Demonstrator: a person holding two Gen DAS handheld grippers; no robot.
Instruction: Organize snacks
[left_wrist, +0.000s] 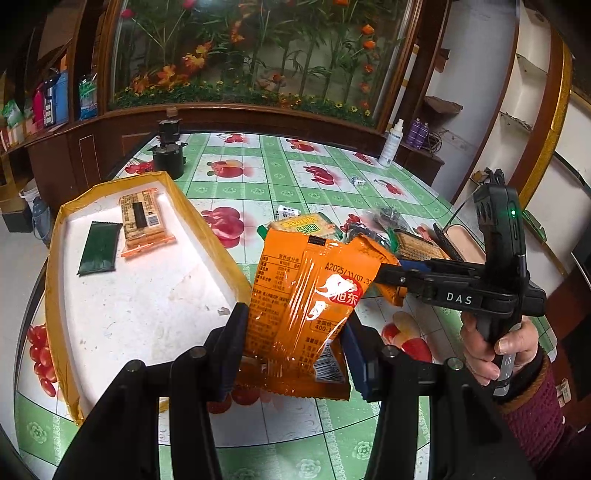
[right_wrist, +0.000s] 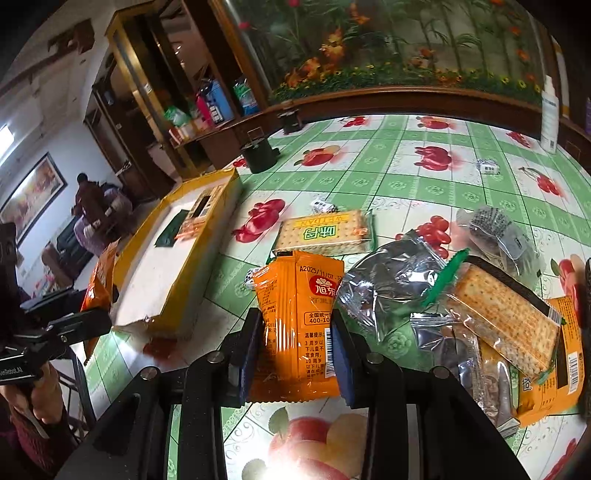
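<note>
My left gripper (left_wrist: 295, 323) is shut on an orange snack packet (left_wrist: 295, 306), held upright just right of the yellow-rimmed white tray (left_wrist: 147, 314). In the tray lie a dark green packet (left_wrist: 99, 247) and a cracker packet (left_wrist: 142, 218). In the right wrist view my right gripper (right_wrist: 295, 321) is shut on a second orange packet (right_wrist: 295, 306), lifted over the tablecloth. From the left view the right gripper (left_wrist: 388, 280) reaches in from the right, a hand on its grip. The left gripper (right_wrist: 92, 317) and its packet (right_wrist: 99, 277) show at the far left.
Loose snacks lie right of the tray: a green-labelled cracker packet (right_wrist: 325, 232), a silver bag (right_wrist: 388, 291), a clear cracker pack (right_wrist: 506, 317) and more orange packets. A black pot (left_wrist: 168, 158) and a white bottle (left_wrist: 391, 144) stand at the far edge. A person (right_wrist: 88, 199) sits in the background.
</note>
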